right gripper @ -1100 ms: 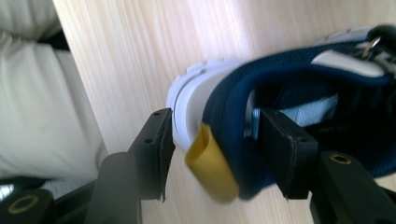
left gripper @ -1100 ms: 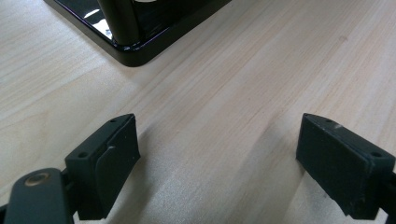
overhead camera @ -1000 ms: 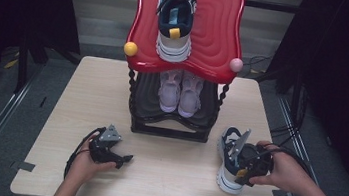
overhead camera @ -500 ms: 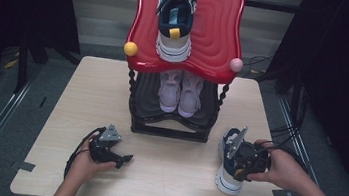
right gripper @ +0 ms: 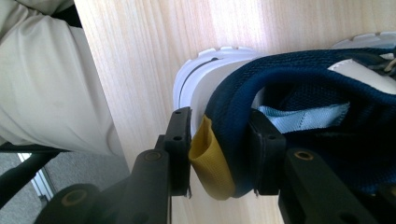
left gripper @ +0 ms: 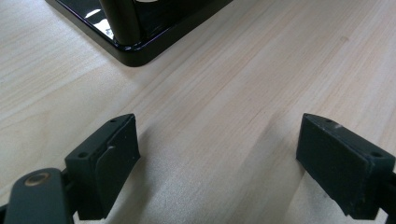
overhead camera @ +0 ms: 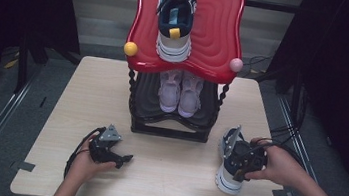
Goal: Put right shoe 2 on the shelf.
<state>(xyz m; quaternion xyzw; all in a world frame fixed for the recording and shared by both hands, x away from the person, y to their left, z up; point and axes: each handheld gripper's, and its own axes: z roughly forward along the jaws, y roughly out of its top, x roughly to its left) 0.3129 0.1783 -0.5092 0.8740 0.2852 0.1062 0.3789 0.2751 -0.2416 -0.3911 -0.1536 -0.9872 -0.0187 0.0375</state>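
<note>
A navy sneaker (overhead camera: 227, 179) with a white sole lies on the table's right side. In the right gripper view its heel collar (right gripper: 233, 107) and yellow pull tab (right gripper: 210, 161) sit between the jaws. My right gripper (overhead camera: 236, 158) (right gripper: 219, 126) has just been closing and is shut on that heel, one pad outside on the tab and the other inside the collar. My left gripper (overhead camera: 123, 158) (left gripper: 219, 154) rests on the table at the front left, open, with bare wood between its pads. A matching navy sneaker (overhead camera: 176, 17) stands on the rack's red top shelf (overhead camera: 216, 32).
A pale pink pair of shoes (overhead camera: 181, 91) sits on the rack's black lower shelf. The rack's glossy black base (left gripper: 135, 46) is just ahead of the left gripper. Yellow (overhead camera: 130, 49) and pink (overhead camera: 236, 65) knobs cap the posts. The wooden table (overhead camera: 171, 188) ends near both hands.
The right gripper's jaws have closed onto the sneaker's heel, and that hand has shifted slightly. The left hand and gripper have stayed put.
</note>
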